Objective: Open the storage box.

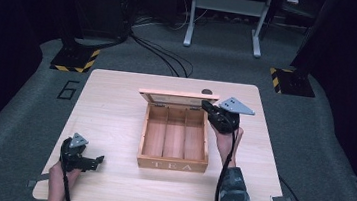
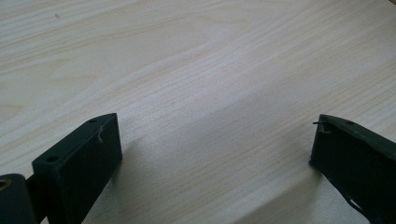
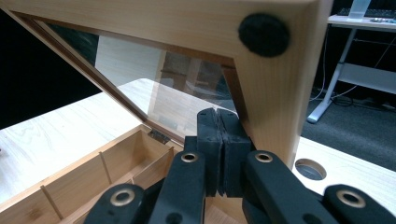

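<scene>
Left gripper [image 1: 90, 161] is held low at the near left corner of the table [image 1: 113, 124], jaws wide apart, nothing between them, well apart from the box. Tea box [image 1: 172, 164] is seen at table centre, three compartments bare. Right gripper [image 3: 223, 126] is clenched, jaws pressed together, tips set against the raised lid [image 3: 275, 88] at its right corner.

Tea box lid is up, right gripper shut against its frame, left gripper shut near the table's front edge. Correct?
Not quite: the left gripper is open, as the left gripper view shows, jaws wide apart over bare table. The rest holds: lid up, right gripper shut against its frame.
</scene>
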A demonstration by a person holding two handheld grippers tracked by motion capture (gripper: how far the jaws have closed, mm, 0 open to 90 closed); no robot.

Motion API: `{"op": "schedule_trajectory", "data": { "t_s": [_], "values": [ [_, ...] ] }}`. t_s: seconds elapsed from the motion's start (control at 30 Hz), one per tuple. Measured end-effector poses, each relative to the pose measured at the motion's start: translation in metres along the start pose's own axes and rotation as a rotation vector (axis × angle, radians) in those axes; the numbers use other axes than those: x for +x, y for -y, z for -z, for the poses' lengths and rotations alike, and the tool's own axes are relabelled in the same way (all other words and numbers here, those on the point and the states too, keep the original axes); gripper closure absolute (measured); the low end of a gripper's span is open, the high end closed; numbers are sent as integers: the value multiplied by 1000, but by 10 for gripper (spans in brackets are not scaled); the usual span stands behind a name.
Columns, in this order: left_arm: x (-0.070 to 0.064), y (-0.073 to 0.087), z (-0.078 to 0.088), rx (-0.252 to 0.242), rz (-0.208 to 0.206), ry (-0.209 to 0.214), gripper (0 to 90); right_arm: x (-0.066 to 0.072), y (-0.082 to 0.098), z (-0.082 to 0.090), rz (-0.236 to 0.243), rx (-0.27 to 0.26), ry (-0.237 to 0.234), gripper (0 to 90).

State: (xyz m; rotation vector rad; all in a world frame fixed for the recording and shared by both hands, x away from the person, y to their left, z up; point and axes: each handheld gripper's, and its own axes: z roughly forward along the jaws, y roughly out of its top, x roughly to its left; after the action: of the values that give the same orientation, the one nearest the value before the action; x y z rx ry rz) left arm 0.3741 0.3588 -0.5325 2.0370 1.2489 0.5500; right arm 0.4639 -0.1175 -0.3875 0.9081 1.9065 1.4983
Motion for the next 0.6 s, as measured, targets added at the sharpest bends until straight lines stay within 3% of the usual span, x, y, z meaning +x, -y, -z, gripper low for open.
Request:
{"op": "schedule_trajectory", "data": {
  "t_s": [0.6],
  "values": [
    [0, 0, 0, 2, 1, 2, 18, -8, -5, -11, -23, 10, 9, 881]
  ]
}}
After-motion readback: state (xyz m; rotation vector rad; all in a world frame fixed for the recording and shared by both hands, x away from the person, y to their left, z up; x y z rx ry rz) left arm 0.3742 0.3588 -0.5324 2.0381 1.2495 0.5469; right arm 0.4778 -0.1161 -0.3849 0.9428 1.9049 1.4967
